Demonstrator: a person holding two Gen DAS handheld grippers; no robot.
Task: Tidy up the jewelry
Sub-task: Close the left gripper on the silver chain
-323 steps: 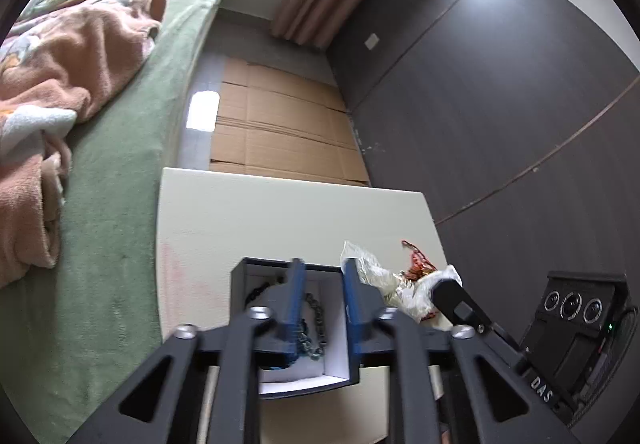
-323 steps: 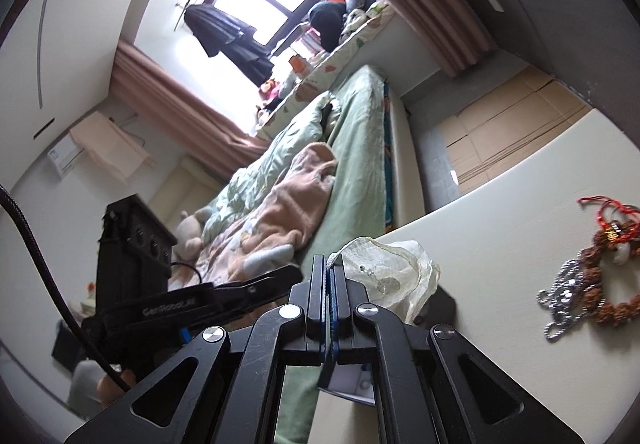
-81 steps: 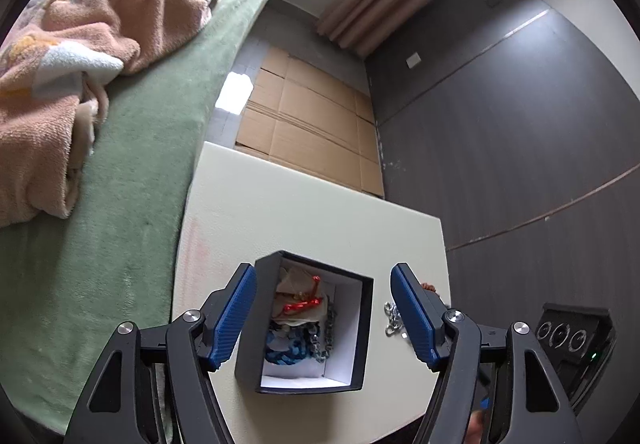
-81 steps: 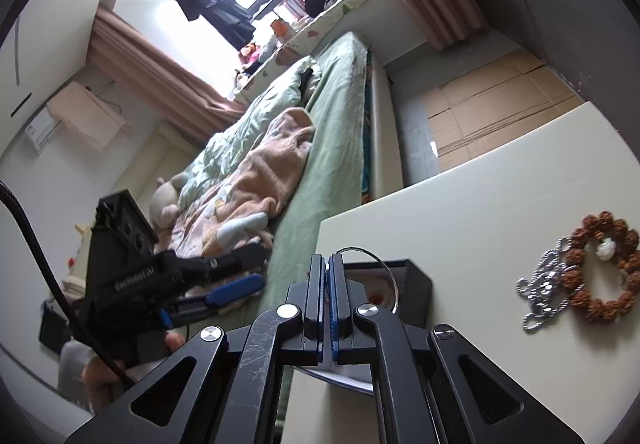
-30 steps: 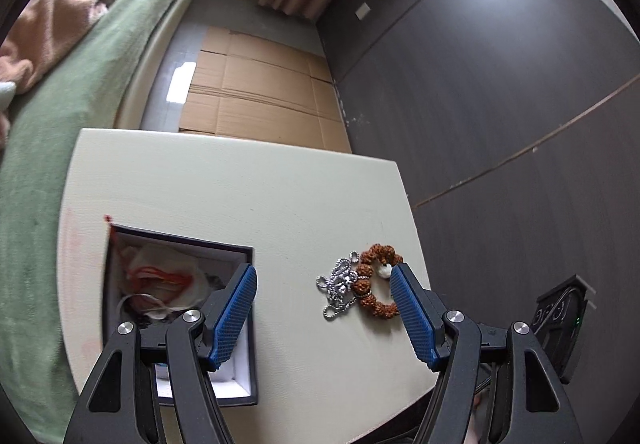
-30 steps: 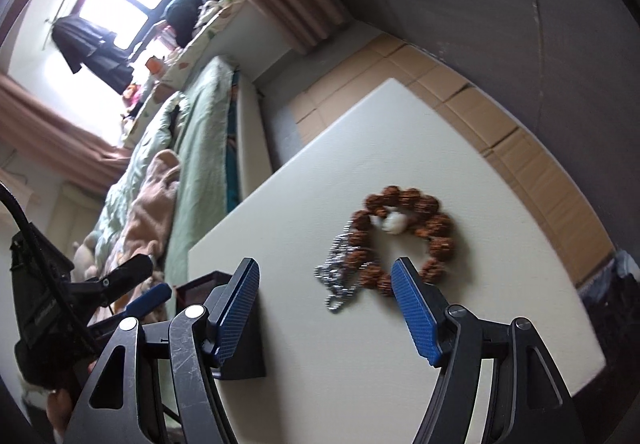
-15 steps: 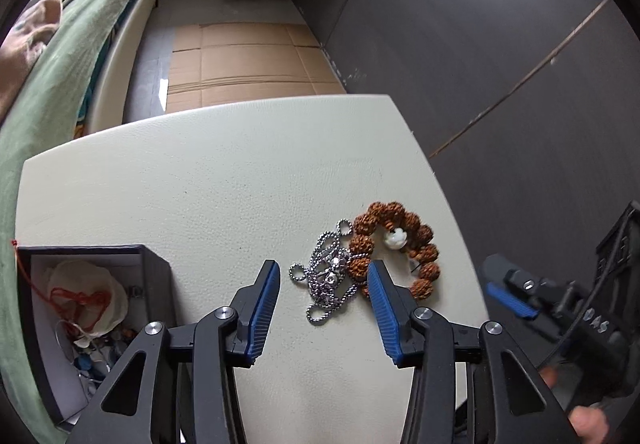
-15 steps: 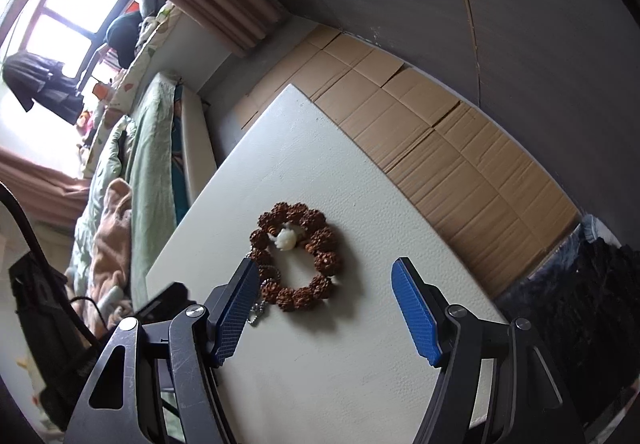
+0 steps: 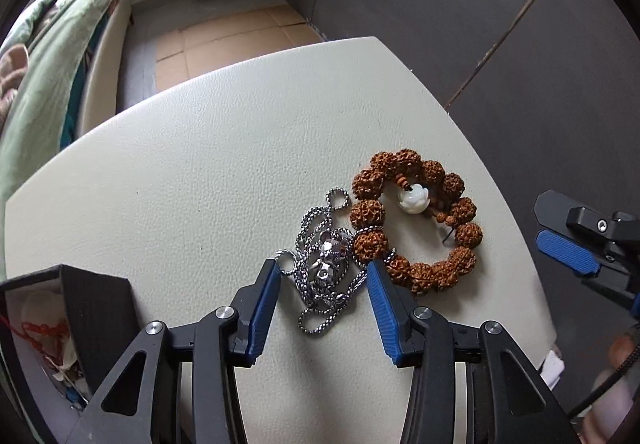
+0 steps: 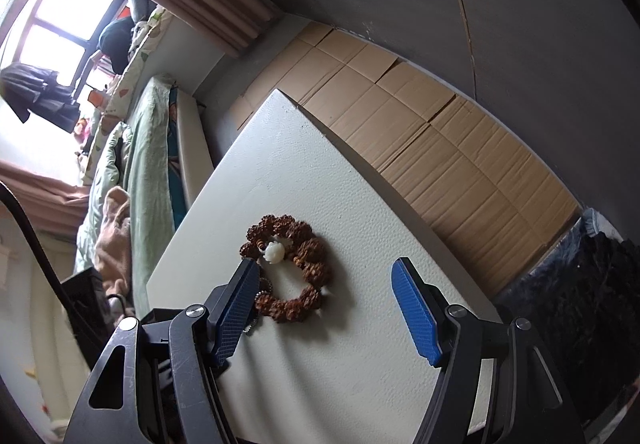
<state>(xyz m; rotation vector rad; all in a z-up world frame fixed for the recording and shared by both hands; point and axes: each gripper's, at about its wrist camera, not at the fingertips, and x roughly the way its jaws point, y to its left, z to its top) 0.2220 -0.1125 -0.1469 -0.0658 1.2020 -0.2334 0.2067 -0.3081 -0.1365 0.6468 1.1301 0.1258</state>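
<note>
Blue ribbed pads line the left claw [image 9: 322, 276], whose jaws stand part-way apart on either side of a silver chain [image 9: 325, 260]; the pads do not press on it. The chain lies bunched in loops on the cream, leather-grained tabletop [image 9: 192, 172], with a small metal pendant in the middle of the heap. One loop touches a bracelet [image 9: 416, 220] of rough brown beads that lies just beside it, toward the tabletop's right edge. The bracelet forms a closed ring, with a white carved bead hanging inside it on a short orange string.

At the near left corner sits a black box [image 9: 92, 316], open on top, with red cord and pale wrapping inside.

The right claw [image 10: 322, 284] is open wide with nothing between its pads; in its own view the bracelet lies just past its left pad. From the left wrist view it shows at the right edge of the tabletop.

Beyond the far edge are flattened cardboard on the floor [image 10: 420, 132], a dark wall, a bed [image 9: 48, 56] with green bedding, and brown curtains. No writing can be read.
</note>
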